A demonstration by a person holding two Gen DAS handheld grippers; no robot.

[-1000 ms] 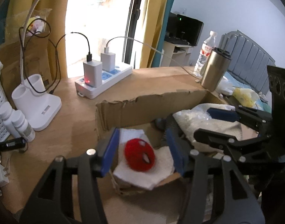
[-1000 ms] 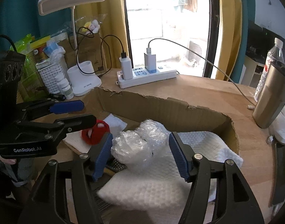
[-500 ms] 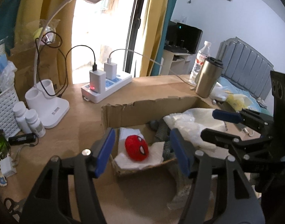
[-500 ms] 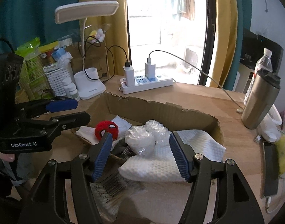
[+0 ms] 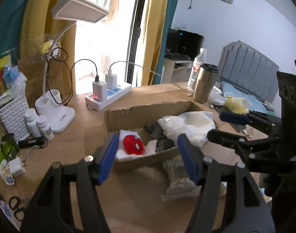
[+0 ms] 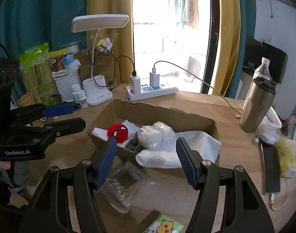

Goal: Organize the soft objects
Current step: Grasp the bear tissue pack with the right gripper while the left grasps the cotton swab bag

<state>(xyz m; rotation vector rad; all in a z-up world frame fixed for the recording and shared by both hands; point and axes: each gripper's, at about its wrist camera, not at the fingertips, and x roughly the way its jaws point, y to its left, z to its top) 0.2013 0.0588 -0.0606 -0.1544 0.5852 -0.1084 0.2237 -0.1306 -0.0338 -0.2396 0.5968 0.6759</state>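
A torn cardboard box [image 5: 140, 112] [image 6: 159, 112] sits on the wooden table. In it lie a red knitted spider-face ball [image 5: 133, 144] [image 6: 117, 132] on a white cloth, a crumpled clear plastic bag [image 6: 155, 135] [image 5: 172, 122], a dark grey cloth [image 5: 162, 142] and a white waffle towel [image 6: 188, 149] [image 5: 198, 122] that hangs over the rim. My left gripper [image 5: 148, 155] is open and empty, above the table in front of the box. My right gripper [image 6: 146, 161] is open and empty, also in front of the box. A packet of cotton swabs [image 6: 122, 184] [image 5: 177, 176] lies outside the box.
A power strip [image 6: 151, 92] with chargers, a white desk lamp [image 6: 97, 95], pill bottles [image 5: 40, 125] and a white basket [image 5: 12, 116] stand behind and left of the box. A steel tumbler [image 6: 256, 106] and a water bottle [image 6: 261, 69] stand at right, a phone [image 6: 270, 167] beside them.
Both grippers have pulled back and up from the box, still open and empty. The box contents have not moved. More of the table and the swab packet now show.
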